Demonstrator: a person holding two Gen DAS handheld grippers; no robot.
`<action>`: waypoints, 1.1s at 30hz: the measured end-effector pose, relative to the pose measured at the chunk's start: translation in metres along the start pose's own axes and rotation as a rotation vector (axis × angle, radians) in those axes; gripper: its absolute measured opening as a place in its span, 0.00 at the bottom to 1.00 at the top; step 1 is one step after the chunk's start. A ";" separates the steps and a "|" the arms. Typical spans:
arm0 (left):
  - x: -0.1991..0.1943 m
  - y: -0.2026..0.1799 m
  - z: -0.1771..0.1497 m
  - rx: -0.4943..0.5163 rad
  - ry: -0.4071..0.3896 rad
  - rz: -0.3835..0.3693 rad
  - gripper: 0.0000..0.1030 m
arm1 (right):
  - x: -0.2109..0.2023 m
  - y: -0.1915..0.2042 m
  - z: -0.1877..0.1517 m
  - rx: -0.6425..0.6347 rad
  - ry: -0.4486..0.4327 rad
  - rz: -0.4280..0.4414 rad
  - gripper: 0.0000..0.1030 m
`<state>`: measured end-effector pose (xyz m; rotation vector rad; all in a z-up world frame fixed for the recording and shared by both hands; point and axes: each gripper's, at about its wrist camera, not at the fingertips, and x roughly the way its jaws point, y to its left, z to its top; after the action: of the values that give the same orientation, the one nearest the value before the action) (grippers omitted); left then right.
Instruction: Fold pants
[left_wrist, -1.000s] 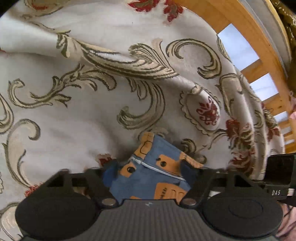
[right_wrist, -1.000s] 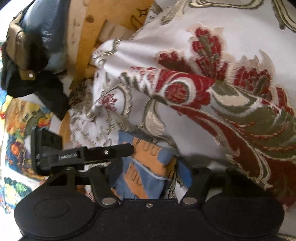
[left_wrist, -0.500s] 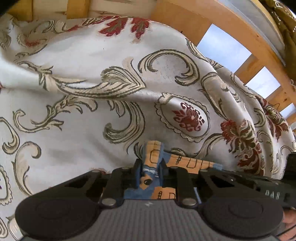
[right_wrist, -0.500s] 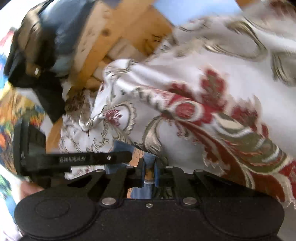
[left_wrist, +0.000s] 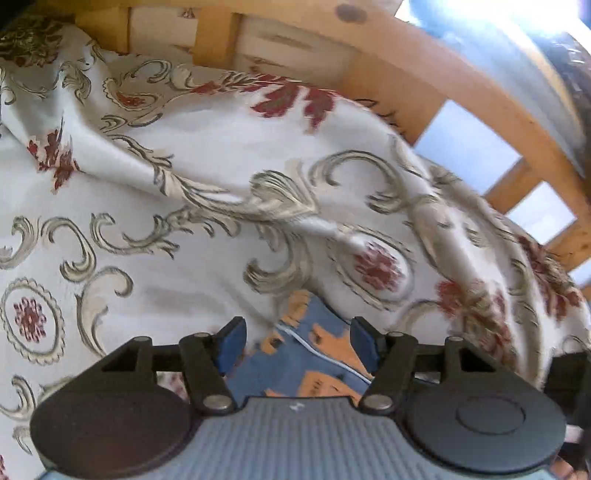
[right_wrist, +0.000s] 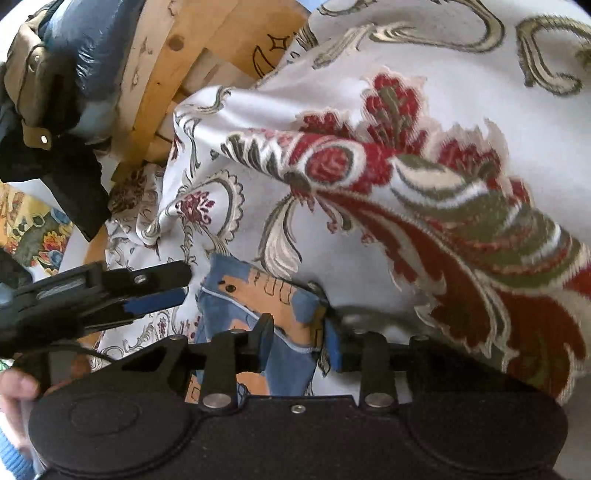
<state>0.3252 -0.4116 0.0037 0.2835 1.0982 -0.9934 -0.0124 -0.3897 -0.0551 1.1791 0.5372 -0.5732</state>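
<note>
On floral cloth (left_wrist: 207, 147): L gripper (left_wrist: 297, 345) & R gripper (right_wrist: 297, 343) jaws wide, straddling pants (left_wrist: 295, 354).

We saw open bedspread (left_wrist: 155, 280) ahead of us; the wooden frame (left_wrist: 461, 99) and left gripper (right_wrist: 147, 291) hemmed the sides.

Both views are bright with daylight. In the left wrist view, glare burns out the upper right corner above the wooden frame (left_wrist: 461, 99), and pale light shows through its slats. The patterned cloth (left_wrist: 192, 155) is evenly lit, with soft shadows along its folds. Motion blur smears the cloth print on the right side of this view. Fisheye distortion bends the frame into an arc. In the right wrist view, the red floral print (right_wrist: 424, 192) is slightly blurred, and the corners darken to black.
</note>
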 end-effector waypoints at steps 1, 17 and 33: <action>-0.003 0.000 -0.004 -0.005 0.003 -0.011 0.66 | -0.001 -0.002 -0.001 0.020 0.000 0.007 0.33; -0.009 0.035 -0.059 -0.249 0.041 -0.088 0.69 | -0.006 0.007 0.004 -0.023 -0.083 0.051 0.11; -0.014 0.025 -0.019 -0.283 0.124 -0.136 0.76 | -0.015 0.111 -0.097 -1.051 -0.125 0.009 0.11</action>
<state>0.3315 -0.3785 -0.0002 0.0412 1.3685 -0.9350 0.0416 -0.2649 0.0033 0.1476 0.6065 -0.2702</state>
